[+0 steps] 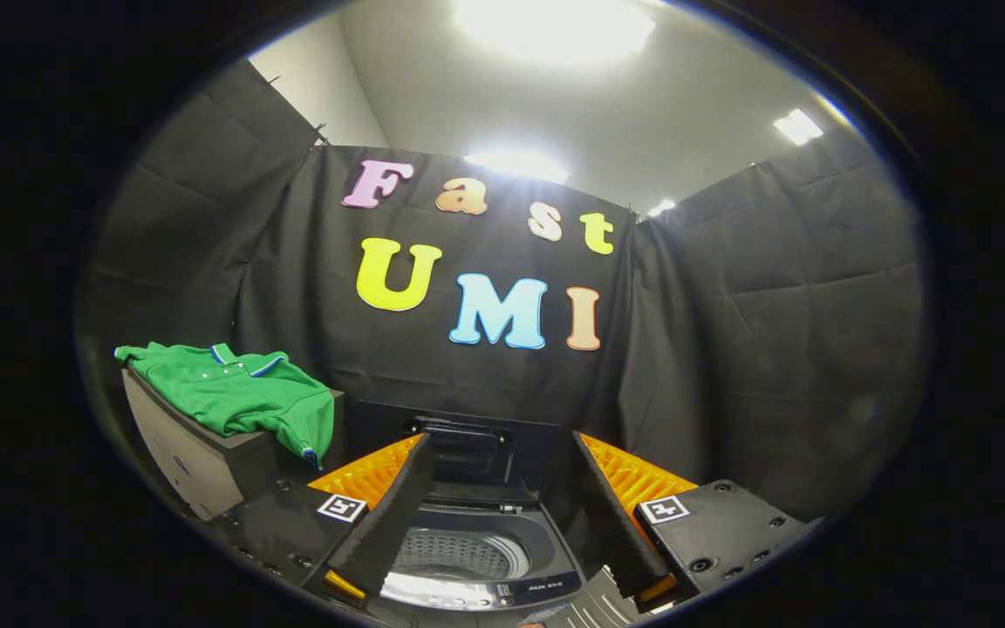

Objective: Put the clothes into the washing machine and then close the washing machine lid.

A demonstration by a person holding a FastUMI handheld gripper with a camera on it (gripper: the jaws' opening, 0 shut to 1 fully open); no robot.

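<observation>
A: Gripper first: its two fingers are spread wide and grasp nothing, and between them lies the washing machine.

B: Is its top up?

A: Yes. Its lid stands raised at the back, at twelve o'clock from the round drum, and the perforated drum wall shows through the opening. A control strip runs along the front edge, at six o'clock from the drum.

B: And the clothes?

A: One green polo shirt with a blue-and-white trimmed collar lies crumpled on a dark box-like stand, at ten o'clock from the fingers and well apart from them. One sleeve hangs over the stand's edge toward the machine.

B: Anything behind?

A: Black cloth walls, with ceiling lights above.
</observation>
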